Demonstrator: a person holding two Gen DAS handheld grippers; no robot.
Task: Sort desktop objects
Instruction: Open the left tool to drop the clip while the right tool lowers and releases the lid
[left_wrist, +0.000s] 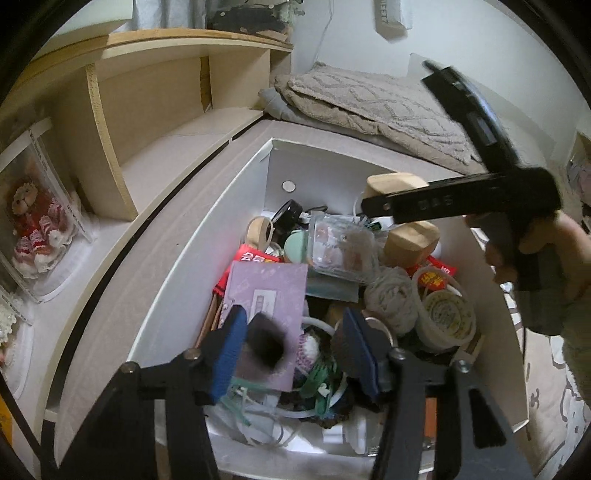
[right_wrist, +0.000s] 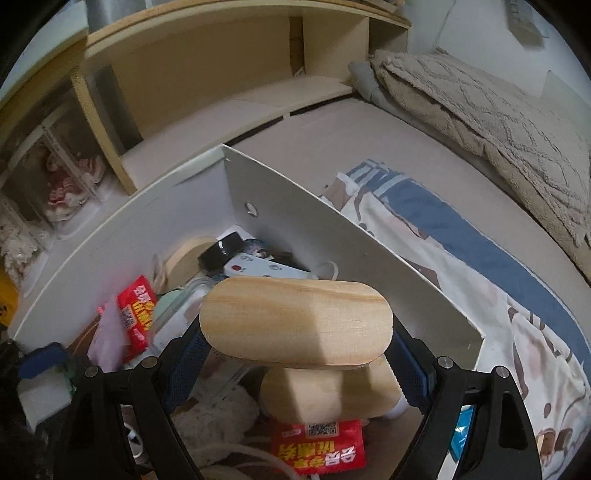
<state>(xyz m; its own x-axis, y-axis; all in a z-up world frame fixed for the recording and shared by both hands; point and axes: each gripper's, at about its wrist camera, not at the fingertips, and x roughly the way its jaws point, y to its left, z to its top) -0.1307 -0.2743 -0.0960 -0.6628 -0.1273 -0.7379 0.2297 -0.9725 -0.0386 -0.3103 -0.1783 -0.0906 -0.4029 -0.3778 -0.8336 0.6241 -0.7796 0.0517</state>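
A white storage box (left_wrist: 207, 240) on the bed is full of clutter. My right gripper (right_wrist: 295, 354) is shut on a light wooden block piece (right_wrist: 295, 325) and holds it above the box; in the left wrist view this gripper (left_wrist: 373, 206) and the wooden piece (left_wrist: 410, 240) hang over the box's far right. My left gripper (left_wrist: 295, 347) hovers over the box's near end with a blurred dark object (left_wrist: 267, 343) between its blue pads; whether the jaws grip it is unclear. A purple booklet (left_wrist: 269, 284) lies below.
In the box lie red snack packets (right_wrist: 135, 314), a clear plastic case (left_wrist: 340, 247), a yarn ball (left_wrist: 391, 299), a white tub (left_wrist: 447, 314) and a white remote (right_wrist: 258, 267). A wooden shelf (left_wrist: 155, 122) stands on the left, a beige blanket (left_wrist: 369, 107) behind, a patterned cloth (right_wrist: 461, 266) to the right.
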